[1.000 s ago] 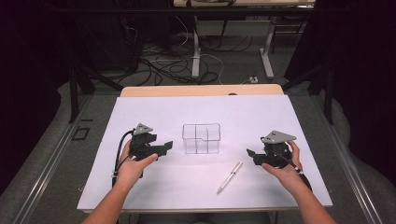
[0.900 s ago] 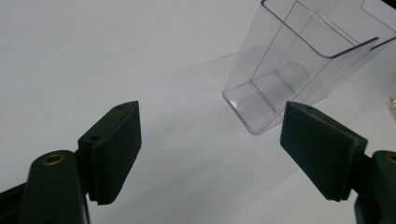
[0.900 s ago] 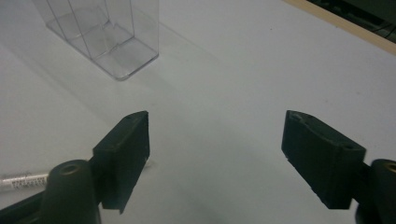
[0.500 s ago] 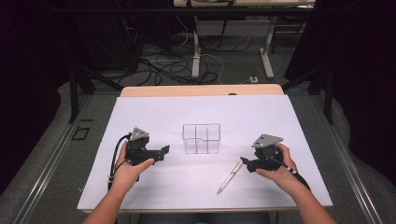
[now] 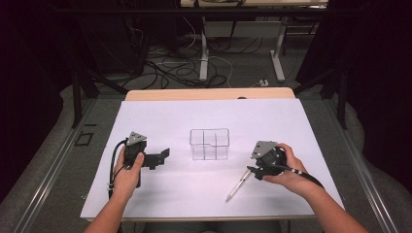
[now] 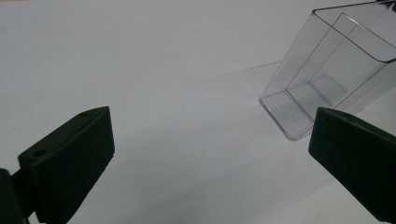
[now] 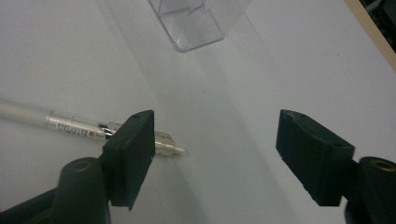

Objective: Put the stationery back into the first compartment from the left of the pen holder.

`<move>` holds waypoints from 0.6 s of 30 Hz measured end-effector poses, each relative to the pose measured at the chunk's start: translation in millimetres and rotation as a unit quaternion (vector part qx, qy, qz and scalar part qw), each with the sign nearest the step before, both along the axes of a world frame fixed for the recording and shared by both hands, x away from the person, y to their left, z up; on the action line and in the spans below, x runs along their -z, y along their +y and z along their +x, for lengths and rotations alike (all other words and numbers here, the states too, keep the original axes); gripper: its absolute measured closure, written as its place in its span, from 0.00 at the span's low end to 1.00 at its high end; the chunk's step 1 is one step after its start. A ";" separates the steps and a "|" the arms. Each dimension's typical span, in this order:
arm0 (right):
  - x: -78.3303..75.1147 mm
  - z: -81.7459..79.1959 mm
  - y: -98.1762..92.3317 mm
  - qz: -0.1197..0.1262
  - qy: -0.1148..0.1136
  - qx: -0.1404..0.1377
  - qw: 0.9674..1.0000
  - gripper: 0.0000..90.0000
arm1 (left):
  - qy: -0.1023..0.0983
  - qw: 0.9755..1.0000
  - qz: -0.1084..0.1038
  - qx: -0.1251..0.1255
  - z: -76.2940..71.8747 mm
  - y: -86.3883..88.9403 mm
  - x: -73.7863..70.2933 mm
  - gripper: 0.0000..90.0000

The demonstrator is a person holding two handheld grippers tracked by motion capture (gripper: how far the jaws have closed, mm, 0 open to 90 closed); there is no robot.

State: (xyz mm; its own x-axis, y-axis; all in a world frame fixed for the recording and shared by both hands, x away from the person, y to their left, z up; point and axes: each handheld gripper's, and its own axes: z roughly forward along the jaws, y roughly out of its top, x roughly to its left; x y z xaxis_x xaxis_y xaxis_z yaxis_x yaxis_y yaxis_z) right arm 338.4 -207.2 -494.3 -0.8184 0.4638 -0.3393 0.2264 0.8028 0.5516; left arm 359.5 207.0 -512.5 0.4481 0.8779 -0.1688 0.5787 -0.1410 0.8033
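Note:
A clear plastic box [image 5: 209, 143] with inner dividers stands upright at the middle of the white sheet [image 5: 291, 126]. A silver pen [image 5: 237, 186] lies flat in front of it, to the right. My right gripper [image 5: 252, 171] is tilted down over the pen's upper end. In the right gripper view the right gripper [image 7: 215, 119] is open and its jaws have just been closing. The pen [image 7: 70, 125] passes behind the left jaw with its tip poking into the gap, and no pad touches it. My left gripper [image 5: 163, 156] points right toward the box. It is open [image 6: 210, 121], its jaws have just been opening, and nothing is between them. The box [image 6: 327, 79] stands ahead of its right jaw.
The table's wooden far edge [image 5: 209, 93] borders the sheet. Beyond it are desk legs and loose cables [image 5: 194, 68] on the floor. The person's forearms come in from the bottom edge.
The right hand has moved left and toward the pen, so its gripper now sits over the pen's upper end. The left gripper's jaws stand wider; that hand has barely shifted.

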 end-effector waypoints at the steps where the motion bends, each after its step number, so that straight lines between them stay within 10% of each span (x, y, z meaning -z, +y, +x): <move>1: -1.1 0.0 2.4 -0.011 0.001 -0.013 1.000 0.38 | 0.001 1.000 0.002 0.000 -0.2 0.4 -0.1 0.00; 9: -6.7 1.7 17.6 -0.077 0.023 -0.100 0.992 0.43 | 0.000 1.000 0.011 0.008 -1.2 -0.1 3.1 0.00; 18: -6.3 3.3 31.0 -0.152 -0.003 -0.179 0.972 0.37 | 0.003 1.000 0.011 0.009 -0.5 1.1 5.1 0.00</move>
